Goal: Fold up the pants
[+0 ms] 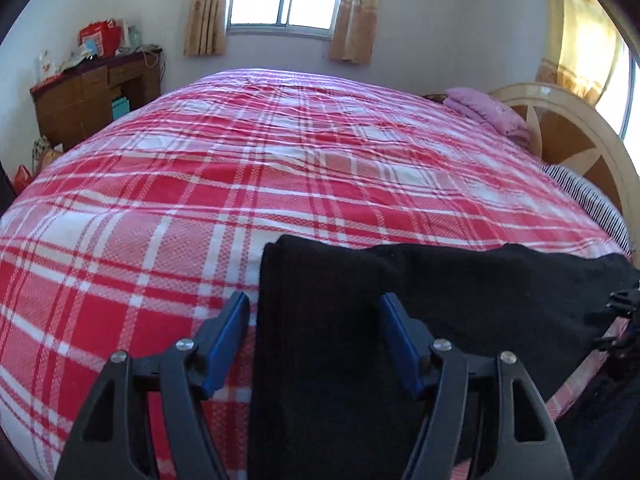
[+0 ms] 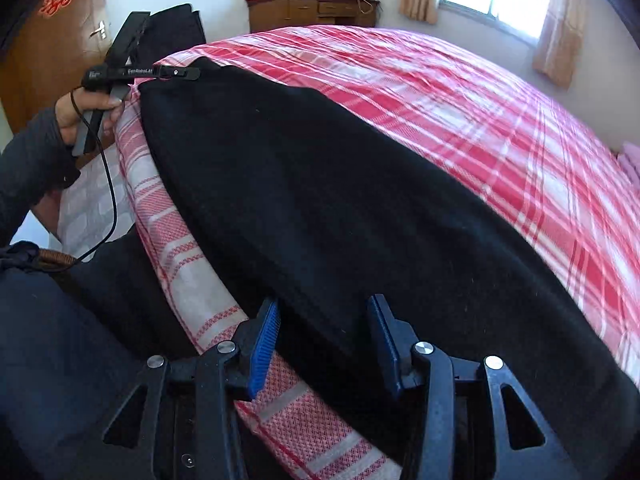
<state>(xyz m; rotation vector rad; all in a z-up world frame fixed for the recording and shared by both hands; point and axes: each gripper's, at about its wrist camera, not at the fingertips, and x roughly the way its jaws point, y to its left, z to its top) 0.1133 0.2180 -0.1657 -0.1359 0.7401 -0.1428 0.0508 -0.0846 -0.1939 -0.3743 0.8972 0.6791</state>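
In the left wrist view, the black pants [image 1: 400, 320] were seen laid along the near edge of a bed [image 1: 280, 160] covered with a red and white checked sheet. One end of the pants lay squared off, with a doubled edge showing at its far corner, so at least one lengthwise fold was judged to be done. The left gripper [image 1: 314, 340] was held just above this end, its blue-padded fingers [image 1: 228, 344] well apart and nothing pressed between them; one finger stood over the sheet and the other over the cloth. Whether the tips touched the fabric could not be told. A pink folded item [image 1: 488, 110] was seen far off by the headboard [image 1: 568, 128].

In the right wrist view, the pants [image 2: 320, 200] were seen stretched out as one long, narrow, fairly smooth band along the bed [image 2: 440, 92] edge. The right gripper [image 2: 324, 344] was held over the near end, its fingers [image 2: 264, 348] apart, with cloth lying under and between them but not clamped. At the far end, the left gripper [image 2: 176, 73] was seen over the other end of the pants, carried by a hand [image 2: 80, 112] in a dark sleeve; its jaws could not be read from here.

The legs appeared to be laid one on the other already. The folding of the length, end over end, was judged to be left, and neither end was gripped yet.
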